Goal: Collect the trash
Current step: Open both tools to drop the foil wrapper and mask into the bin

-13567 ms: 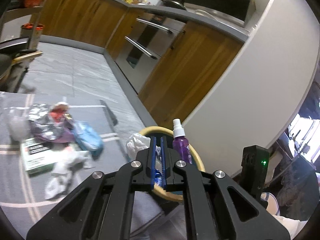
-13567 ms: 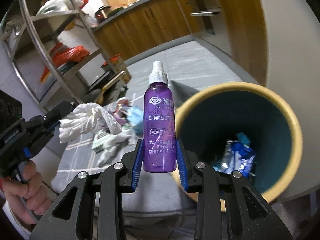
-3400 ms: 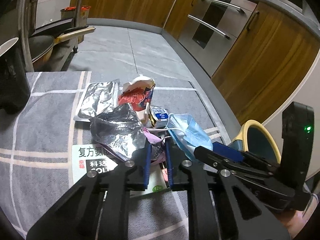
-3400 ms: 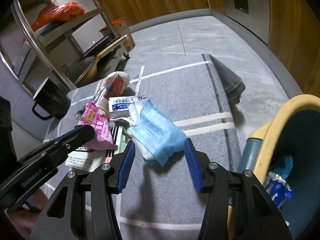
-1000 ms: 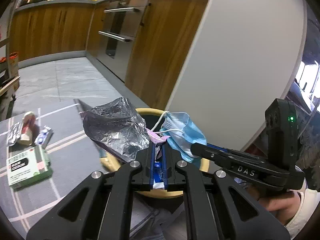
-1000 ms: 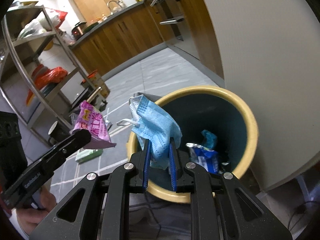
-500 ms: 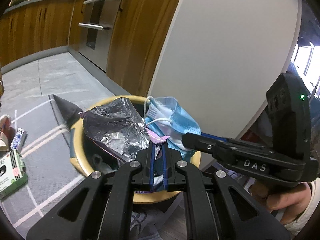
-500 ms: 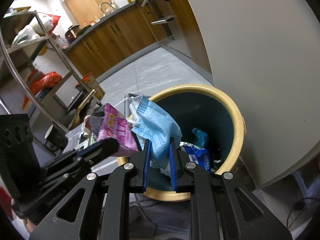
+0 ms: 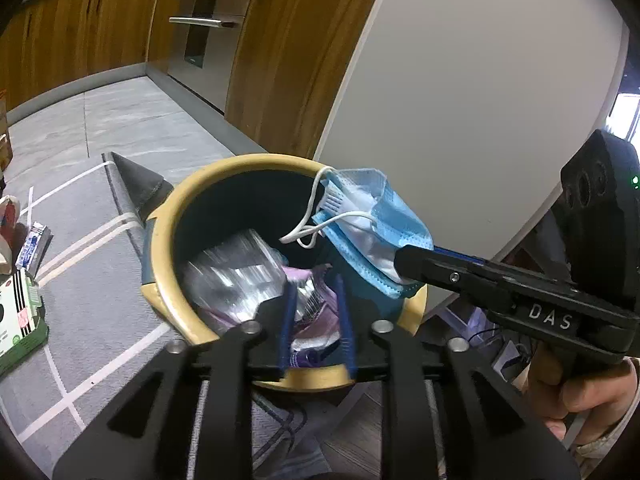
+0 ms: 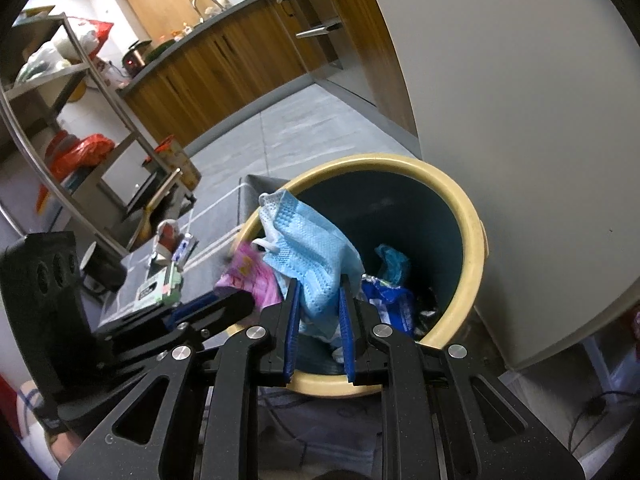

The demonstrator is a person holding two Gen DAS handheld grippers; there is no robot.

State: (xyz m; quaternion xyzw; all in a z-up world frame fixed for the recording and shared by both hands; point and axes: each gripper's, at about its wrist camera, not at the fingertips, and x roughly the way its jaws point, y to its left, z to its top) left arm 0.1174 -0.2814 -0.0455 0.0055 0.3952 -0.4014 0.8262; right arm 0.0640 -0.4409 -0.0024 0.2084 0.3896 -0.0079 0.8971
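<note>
Two hand-held grippers hang over the yellow-rimmed bin point(image 9: 176, 196), and the step in hand is the drop. The left hand-held gripper point(image 9: 314, 312) has its jaws opening; the crinkled foil wrapper point(image 9: 236, 276) and the pink packet point(image 10: 250, 276) with it lie blurred just beyond the blue pads, apparently slipping free into the bin rather than pinched. The right hand-held gripper point(image 10: 318, 320) is narrow and clamped on the blue face mask point(image 10: 310, 252).

In the left wrist view the mask sits at about 2 o'clock from the bin's mouth, above its far rim, with the bin's inner wall showing below it. Its long axis runs from the pads up toward 11 o'clock, folded edge uppermost; the white ear loop point(image 9: 316, 224) dangles toward 8 o'clock over the opening. In the right wrist view the mask rises from the jaws toward 11 o'clock, covering the bin's near-left rim.

My judgement: the next move calls for the right jaws to part while the mask is over the mouth, carried a little further toward the centre so the loop does not snag the rim. More litter, a green box point(image 9: 16, 320) and small packets, waits on the grey tabletop cloth point(image 9: 92, 312) at 9 o'clock.
</note>
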